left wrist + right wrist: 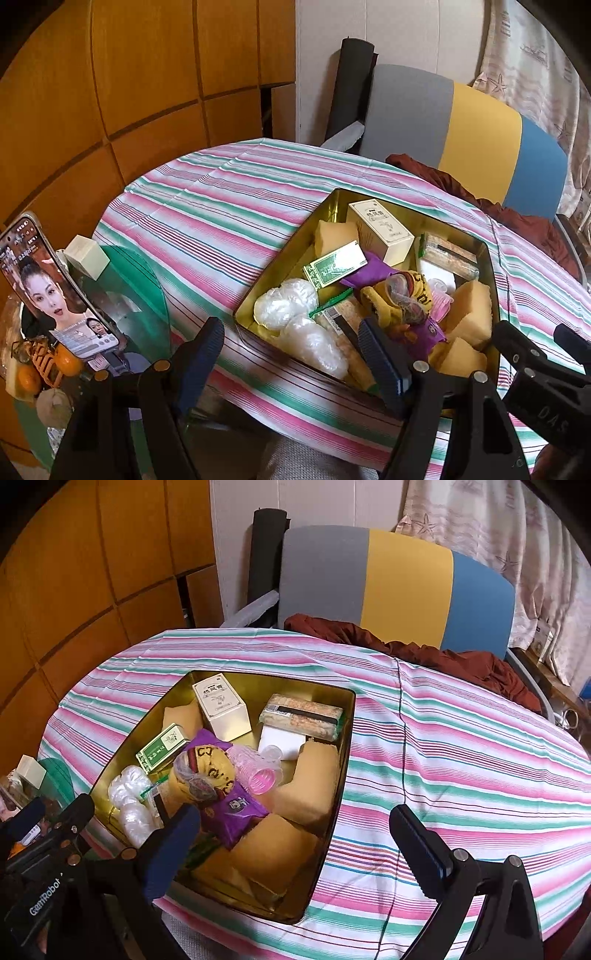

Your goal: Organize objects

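A gold metal tin sits on the striped tablecloth and is full of things. Inside are a cream box, a green box, a purple packet, a yellow sock, pink hair rollers, yellow sponges, clear plastic bundles and a cracker pack. My left gripper is open and empty at the tin's near left corner. My right gripper is open and empty over the tin's near right edge.
A phone on a stand, oranges, a small cream box and a green glass edge stand at the left. A grey, yellow and blue chair with red cloth is behind the table.
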A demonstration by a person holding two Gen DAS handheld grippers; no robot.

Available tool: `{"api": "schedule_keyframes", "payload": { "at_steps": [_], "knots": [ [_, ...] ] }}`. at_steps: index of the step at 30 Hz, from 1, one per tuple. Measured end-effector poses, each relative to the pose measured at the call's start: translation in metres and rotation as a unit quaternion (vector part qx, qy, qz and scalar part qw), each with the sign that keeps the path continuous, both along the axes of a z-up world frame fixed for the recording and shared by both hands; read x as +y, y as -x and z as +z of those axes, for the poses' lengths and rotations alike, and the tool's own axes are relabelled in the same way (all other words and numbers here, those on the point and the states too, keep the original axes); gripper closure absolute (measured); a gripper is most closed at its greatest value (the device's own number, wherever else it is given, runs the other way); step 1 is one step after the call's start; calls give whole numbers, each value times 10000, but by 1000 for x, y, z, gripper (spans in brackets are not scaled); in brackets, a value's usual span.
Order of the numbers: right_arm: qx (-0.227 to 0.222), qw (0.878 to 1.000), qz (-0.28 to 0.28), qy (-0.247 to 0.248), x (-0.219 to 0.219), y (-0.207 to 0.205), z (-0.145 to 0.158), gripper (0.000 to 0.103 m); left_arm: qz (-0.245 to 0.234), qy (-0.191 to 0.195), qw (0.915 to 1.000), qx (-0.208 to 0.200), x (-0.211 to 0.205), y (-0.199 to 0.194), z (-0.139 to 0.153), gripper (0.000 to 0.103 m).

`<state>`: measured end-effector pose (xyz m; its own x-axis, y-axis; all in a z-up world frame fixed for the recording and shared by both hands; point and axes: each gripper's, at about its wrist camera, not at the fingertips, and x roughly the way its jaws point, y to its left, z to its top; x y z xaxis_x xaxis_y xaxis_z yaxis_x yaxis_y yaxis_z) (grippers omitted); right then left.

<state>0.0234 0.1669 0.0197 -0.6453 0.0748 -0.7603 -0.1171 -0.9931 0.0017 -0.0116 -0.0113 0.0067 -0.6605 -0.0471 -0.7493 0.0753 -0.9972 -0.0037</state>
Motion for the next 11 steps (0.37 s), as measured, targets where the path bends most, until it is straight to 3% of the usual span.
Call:
{"api": "schedule_keyframes", "payload": {
  "at_steps": [11],
  "knots": [
    [-91,10000,-22,26,2,1,-7,0,-37,283,9992,288,8,-6,5,32]
  ]
}}
